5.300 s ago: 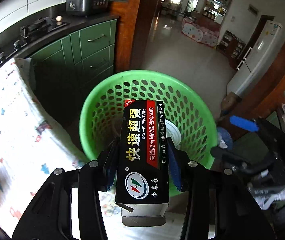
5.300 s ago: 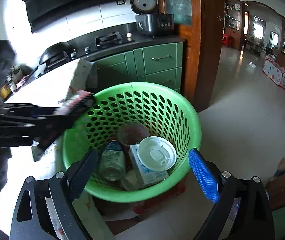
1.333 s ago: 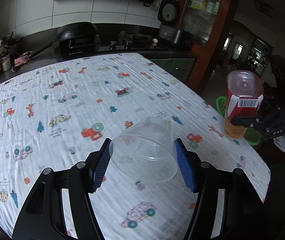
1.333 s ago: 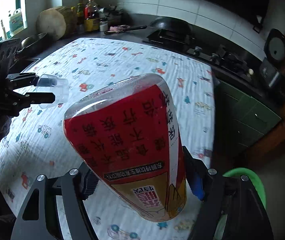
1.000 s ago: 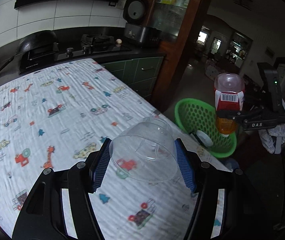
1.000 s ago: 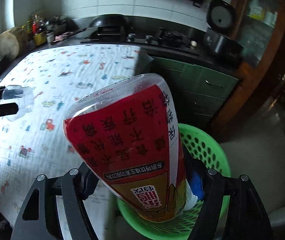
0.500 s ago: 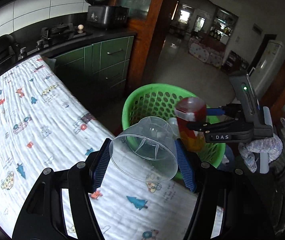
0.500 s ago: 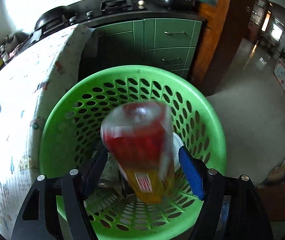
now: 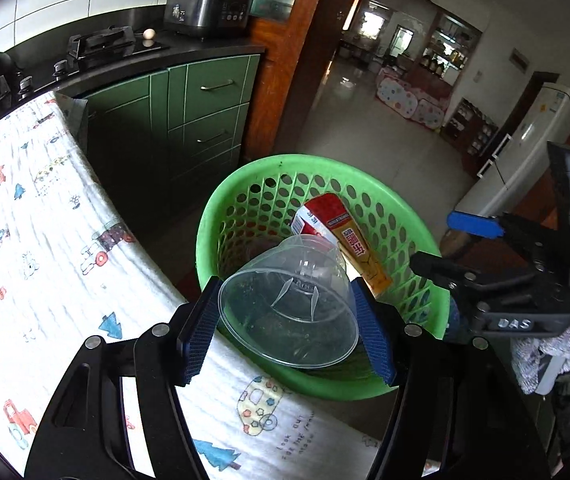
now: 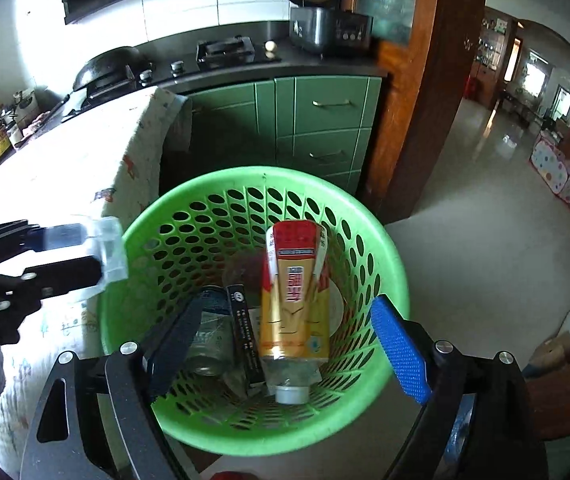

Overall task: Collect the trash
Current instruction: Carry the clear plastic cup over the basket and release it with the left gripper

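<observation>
Left gripper [image 9: 287, 336] is clamped on the clear plastic cup [image 9: 289, 312], held sideways with its mouth toward the camera, blue pads [image 9: 373, 340] on either side of the wide rim. In the right wrist view the cup [image 10: 107, 256] sits near the table edge, just short of the green basket [image 10: 389, 248] rim, not over the opening yet. Right gripper [image 10: 285, 344] is spread wide and empty, hovering above the basket. Red-and-gold bottle [image 10: 295, 292] lies inside, cap end toward the camera, beside a can [image 10: 209, 336] and a black box [image 10: 245, 332].

Risks:
- release now and the cup likely clips the rim or drops onto the patterned tablecloth [image 9: 45, 264], then rolls off to the floor
- thin wall, squeezed at the rim: it can flex and pop out sideways
- both tools converge on the same opening, so fingers could collide
- can't tell whether the basket is braced; a knock on the rim could tip it
</observation>
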Demonstrator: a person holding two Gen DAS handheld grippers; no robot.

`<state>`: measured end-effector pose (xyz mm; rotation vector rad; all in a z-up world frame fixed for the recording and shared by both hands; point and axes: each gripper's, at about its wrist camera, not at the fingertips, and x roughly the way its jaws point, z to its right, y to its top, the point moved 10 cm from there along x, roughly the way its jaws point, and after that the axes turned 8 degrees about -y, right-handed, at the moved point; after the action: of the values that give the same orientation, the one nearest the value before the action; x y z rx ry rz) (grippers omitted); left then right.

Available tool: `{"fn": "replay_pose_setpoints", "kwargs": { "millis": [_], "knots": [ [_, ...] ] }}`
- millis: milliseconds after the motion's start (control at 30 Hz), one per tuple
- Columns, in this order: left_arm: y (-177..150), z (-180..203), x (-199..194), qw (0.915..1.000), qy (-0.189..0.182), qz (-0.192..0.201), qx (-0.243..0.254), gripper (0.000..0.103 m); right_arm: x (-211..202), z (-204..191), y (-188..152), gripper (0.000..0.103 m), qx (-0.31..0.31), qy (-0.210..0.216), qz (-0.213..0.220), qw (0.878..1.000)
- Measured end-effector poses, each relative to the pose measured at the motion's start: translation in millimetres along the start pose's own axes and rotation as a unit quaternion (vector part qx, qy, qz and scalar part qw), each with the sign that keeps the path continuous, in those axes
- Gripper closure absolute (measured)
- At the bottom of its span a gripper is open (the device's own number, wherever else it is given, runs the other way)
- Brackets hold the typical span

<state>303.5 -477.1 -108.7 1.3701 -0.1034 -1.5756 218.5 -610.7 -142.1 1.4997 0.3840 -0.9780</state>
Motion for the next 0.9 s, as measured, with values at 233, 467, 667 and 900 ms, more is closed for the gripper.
{"fn": "replay_pose_setpoints", "kwargs": {
  "millis": [233,467,667,900],
  "knots": [
    [0,5,-5,1.0,0.003,0.006,0.002,0.033,-26,-8,-2,0.015,0.001,0.002,0.025,1.0],
    [-1,5,-23,0.9997,0.016,0.019,0.004,0.031,-44,-15,-7,0.013,0.005,0.009,0.038,0.999],
    [-3,10,-46,0.9989,0.026,0.037,0.011,0.027,-57,-24,-15,0.013,0.008,0.01,0.046,0.999],
    [-15,19,-67,0.9979,0.034,0.053,0.015,0.023,-71,-32,-27,0.012,0.011,0.009,0.053,0.998]
  ]
}}
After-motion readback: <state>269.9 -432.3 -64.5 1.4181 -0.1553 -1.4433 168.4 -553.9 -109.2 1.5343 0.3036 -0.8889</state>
